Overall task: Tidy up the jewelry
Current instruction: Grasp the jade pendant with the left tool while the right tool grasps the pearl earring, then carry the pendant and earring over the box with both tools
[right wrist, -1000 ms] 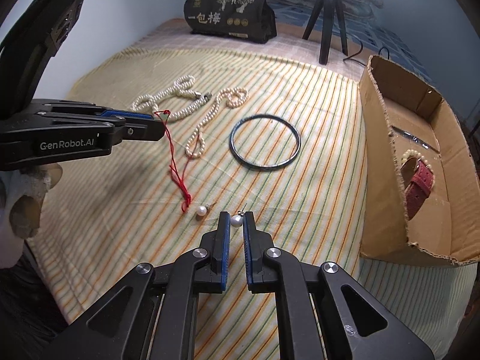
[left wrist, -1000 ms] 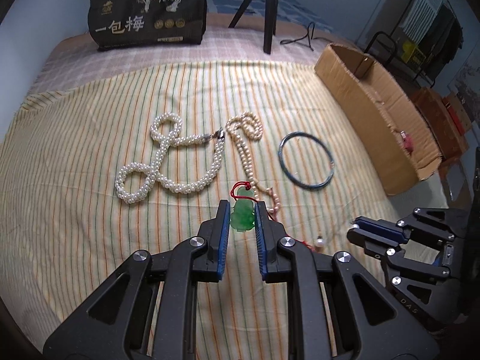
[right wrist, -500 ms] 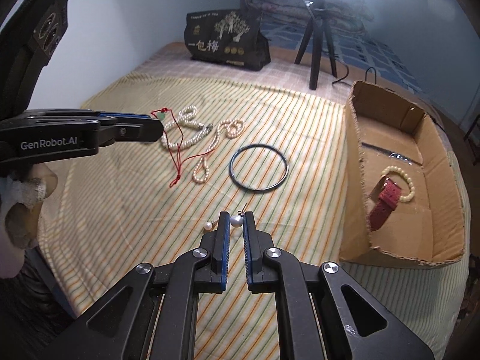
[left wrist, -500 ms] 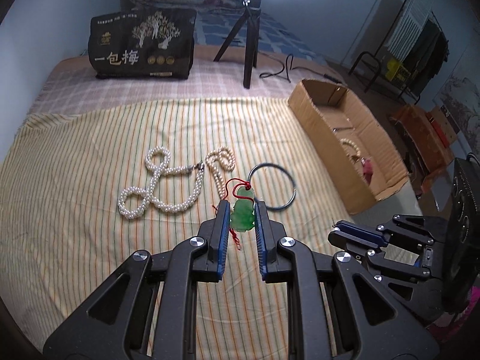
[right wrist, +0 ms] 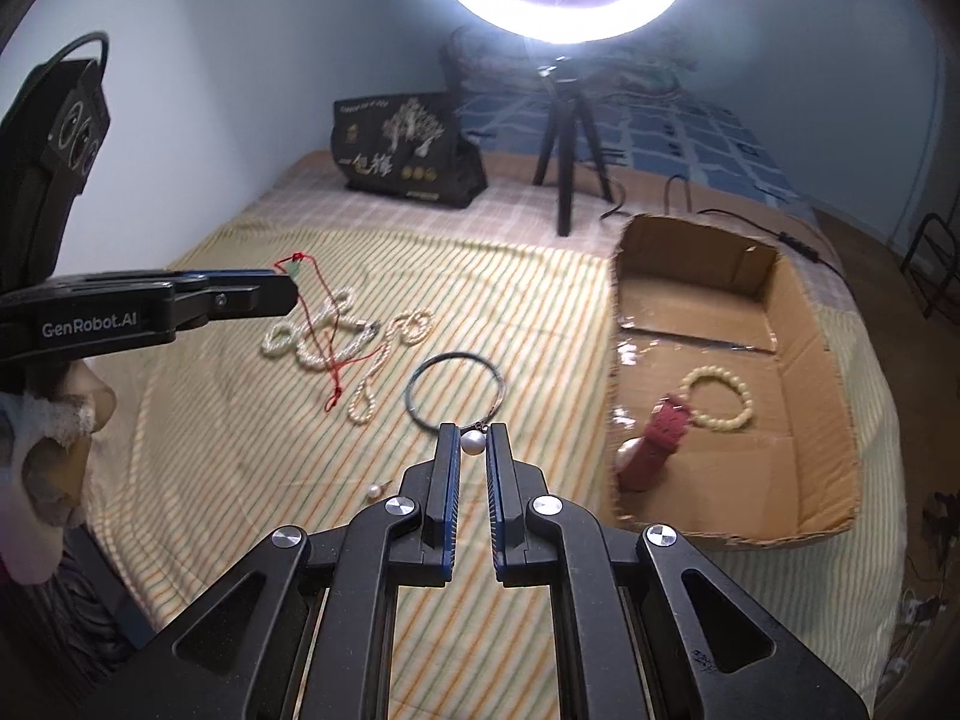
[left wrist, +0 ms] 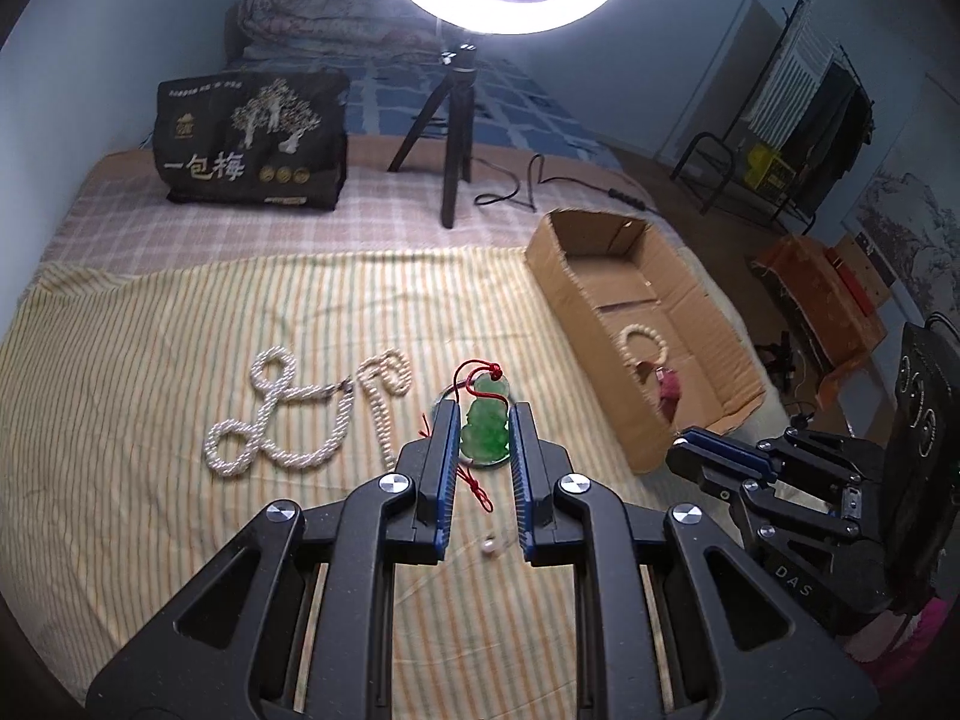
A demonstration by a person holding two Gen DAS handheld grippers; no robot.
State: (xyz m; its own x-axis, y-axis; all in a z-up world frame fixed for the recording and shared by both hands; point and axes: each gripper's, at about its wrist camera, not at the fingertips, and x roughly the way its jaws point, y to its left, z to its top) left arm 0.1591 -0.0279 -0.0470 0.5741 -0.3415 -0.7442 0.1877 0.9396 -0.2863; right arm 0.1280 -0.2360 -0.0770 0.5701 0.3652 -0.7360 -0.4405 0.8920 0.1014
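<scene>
My left gripper [left wrist: 483,420] is shut on a green jade pendant [left wrist: 487,423] and holds it high above the striped cloth; its red cord [right wrist: 327,354] hangs down. My right gripper [right wrist: 472,441] is shut on a pearl earring [right wrist: 473,443], also lifted. A second pearl earring [right wrist: 375,490] lies on the cloth. A thick pearl necklace [left wrist: 273,414], a thin pearl strand [left wrist: 384,387] and a dark bangle [right wrist: 453,387] lie on the cloth. The cardboard box [right wrist: 729,384] to the right holds a bead bracelet [right wrist: 717,399] and a red watch strap [right wrist: 660,435].
A ring light on a tripod [left wrist: 456,138] and a black printed bag [left wrist: 252,141] stand at the back of the bed. A cable [left wrist: 528,186] runs behind the box. The bed edge drops off right of the box, with clutter on the floor.
Both grippers have risen well above the cloth with the pendant and the earring. The red cord has lifted off the cloth and the box now shows more fully.
</scene>
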